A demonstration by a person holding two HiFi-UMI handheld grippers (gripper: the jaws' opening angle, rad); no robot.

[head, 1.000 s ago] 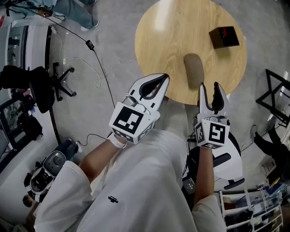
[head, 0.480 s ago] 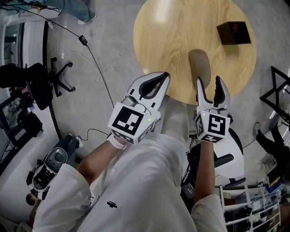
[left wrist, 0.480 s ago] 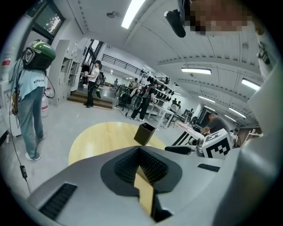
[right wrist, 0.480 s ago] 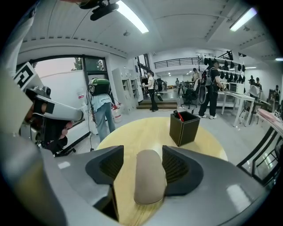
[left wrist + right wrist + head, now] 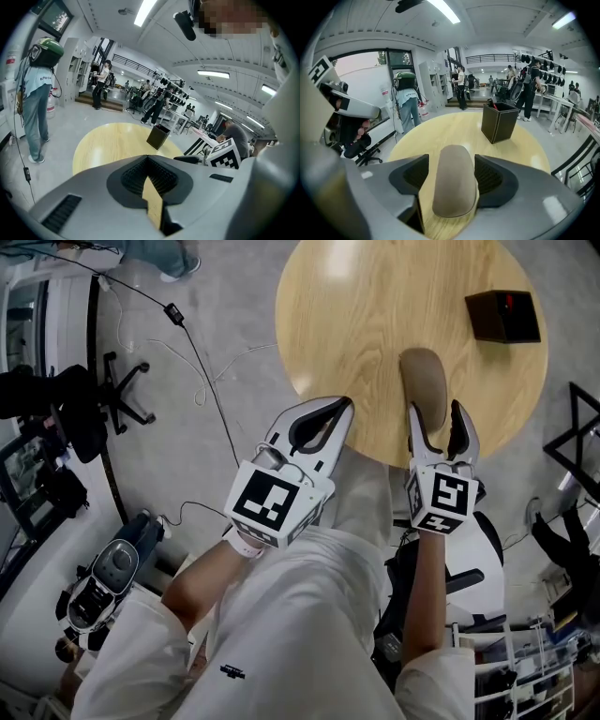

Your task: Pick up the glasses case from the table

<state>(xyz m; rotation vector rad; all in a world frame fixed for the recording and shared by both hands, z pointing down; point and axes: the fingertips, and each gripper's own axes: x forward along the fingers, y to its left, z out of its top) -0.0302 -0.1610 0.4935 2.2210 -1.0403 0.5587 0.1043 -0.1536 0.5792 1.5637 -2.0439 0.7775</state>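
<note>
Head view, from our left: a black cable [image 5: 202, 371] trails across the floor beside the round wooden desk [image 5: 347, 324]. Our left gripper [image 5: 343, 405], pinched together and empty, hovers near the desk's edge. The tan glasses case [image 5: 424, 379] lies on the desk between the jaws of our right gripper [image 5: 434, 411], which have just been opening wide and do not clamp it. A black box [image 5: 503, 315] stands further right.

From the head we look steeply down from high above the round table [image 5: 375, 324], with the left gripper [image 5: 345, 404] and the right gripper [image 5: 434, 411] at its near edge. Each gripper view rides just behind its own jaws and looks forward and slightly down across the tabletop, the right one close over the glasses case [image 5: 452, 183]. All three views share the table and the dark box [image 5: 504, 315] on it.
</note>
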